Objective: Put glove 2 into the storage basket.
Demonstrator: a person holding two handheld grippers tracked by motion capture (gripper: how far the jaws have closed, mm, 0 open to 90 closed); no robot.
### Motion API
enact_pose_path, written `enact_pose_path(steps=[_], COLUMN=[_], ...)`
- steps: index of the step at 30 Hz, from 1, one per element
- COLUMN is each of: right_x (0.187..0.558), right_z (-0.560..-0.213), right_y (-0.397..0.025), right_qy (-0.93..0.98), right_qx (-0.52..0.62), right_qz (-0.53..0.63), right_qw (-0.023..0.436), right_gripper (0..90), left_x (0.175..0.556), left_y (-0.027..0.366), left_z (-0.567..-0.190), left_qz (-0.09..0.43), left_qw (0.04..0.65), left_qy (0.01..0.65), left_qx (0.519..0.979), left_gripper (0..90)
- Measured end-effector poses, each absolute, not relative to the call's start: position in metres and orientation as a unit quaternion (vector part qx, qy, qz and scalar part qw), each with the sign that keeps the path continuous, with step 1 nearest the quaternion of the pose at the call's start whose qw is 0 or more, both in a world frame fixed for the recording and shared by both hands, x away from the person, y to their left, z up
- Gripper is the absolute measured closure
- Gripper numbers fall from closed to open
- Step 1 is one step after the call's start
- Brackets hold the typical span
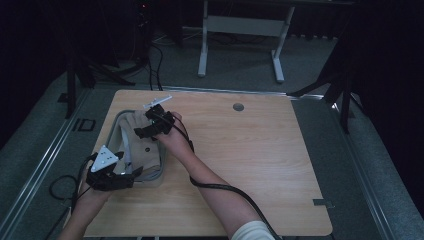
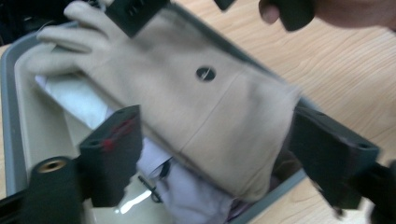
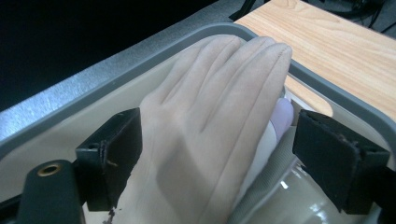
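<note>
A beige glove point(image 1: 136, 136) lies in a grey tray point(image 1: 116, 122) on the left of the wooden table, its cuff hanging over the near rim. My left gripper point(image 1: 129, 175) stands open with its jaws on either side of the cuff point(image 2: 233, 140), not clamped on it. My right gripper point(image 1: 145, 124) is open as well, with its jaws either side of the glove's fingers point(image 3: 224, 93) at the tray's far end. The glove has a small dark round hole point(image 2: 205, 73) near the cuff. White and lilac cloth point(image 2: 187, 196) lies under the glove.
The tray's grey rim point(image 3: 327, 93) runs close to the right gripper's jaw, and something clear and glassy point(image 3: 289, 196) sits low in the tray. The wooden table point(image 1: 260, 150) has a round cable hole point(image 1: 238, 107). A white desk frame point(image 1: 240, 30) stands behind it.
</note>
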State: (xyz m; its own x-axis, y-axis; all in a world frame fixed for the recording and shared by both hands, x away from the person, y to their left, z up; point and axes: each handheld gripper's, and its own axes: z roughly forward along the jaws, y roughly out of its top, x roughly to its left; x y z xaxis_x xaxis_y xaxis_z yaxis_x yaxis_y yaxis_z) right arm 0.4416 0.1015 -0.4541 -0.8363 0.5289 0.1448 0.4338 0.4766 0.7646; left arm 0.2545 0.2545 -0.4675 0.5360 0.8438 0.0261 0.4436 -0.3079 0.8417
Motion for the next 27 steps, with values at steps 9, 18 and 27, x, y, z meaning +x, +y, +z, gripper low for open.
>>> enact_pose_path(steps=[9,18,27], right_x=[0.428,0.424,0.419], right_z=[-0.448,-0.443,-0.454], right_y=[0.08,0.045,0.01], right_qy=[0.857,0.858,0.86], right_qx=[0.275,0.276,0.281], right_qz=[0.431,0.429,0.419], right_qw=[0.059,0.066,0.074], right_gripper=[15.1,15.1,15.2], left_x=[0.252,0.256,0.259], left_y=[0.231,0.199,0.168], left_z=[-0.462,-0.461,-0.463], left_qz=[0.216,0.202,0.183], left_qw=[0.45,0.465,0.476], left_qy=[0.4,0.381,0.356], left_qx=[0.769,0.773,0.783], left_gripper=[12.5,12.5,12.6])
